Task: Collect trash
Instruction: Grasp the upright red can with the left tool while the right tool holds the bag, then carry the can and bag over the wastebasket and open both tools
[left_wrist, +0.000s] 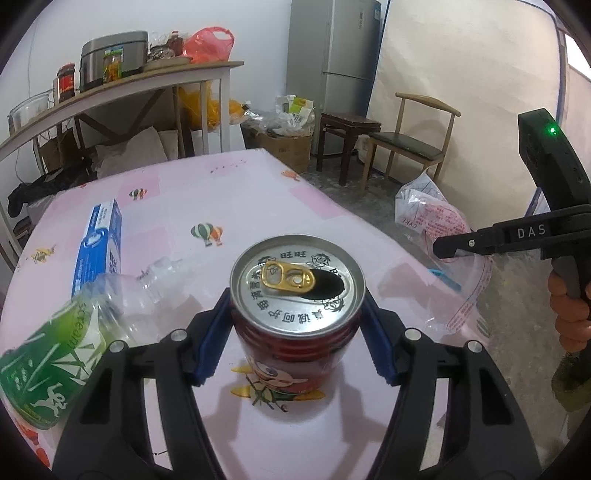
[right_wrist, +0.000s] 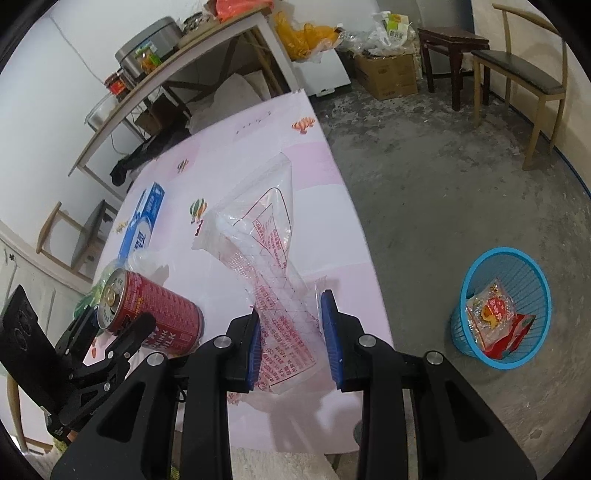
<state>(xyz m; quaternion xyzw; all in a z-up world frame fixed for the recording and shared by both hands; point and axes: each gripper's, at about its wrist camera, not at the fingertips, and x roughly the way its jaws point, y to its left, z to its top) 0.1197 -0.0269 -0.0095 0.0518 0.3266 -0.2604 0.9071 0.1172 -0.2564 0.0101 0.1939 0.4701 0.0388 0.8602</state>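
Observation:
My left gripper (left_wrist: 295, 332) is shut on a red milk can (left_wrist: 295, 332) with an opened silver top, standing on the pink table (left_wrist: 221, 192); the can also shows in the right wrist view (right_wrist: 155, 310). My right gripper (right_wrist: 291, 339) has its blue pads around a clear plastic wrapper (right_wrist: 269, 251) with red print, which lies over the table's right edge; the pads press its lower end. A clear bottle with a green label (left_wrist: 55, 354) lies left of the can. A blue box (left_wrist: 101, 243) lies behind it.
A blue trash basket (right_wrist: 502, 310) with wrappers inside stands on the concrete floor right of the table. A wooden chair (left_wrist: 410, 144), a dark stool (left_wrist: 347, 136), a fridge (left_wrist: 336, 55) and a cluttered side table (left_wrist: 122, 85) stand behind.

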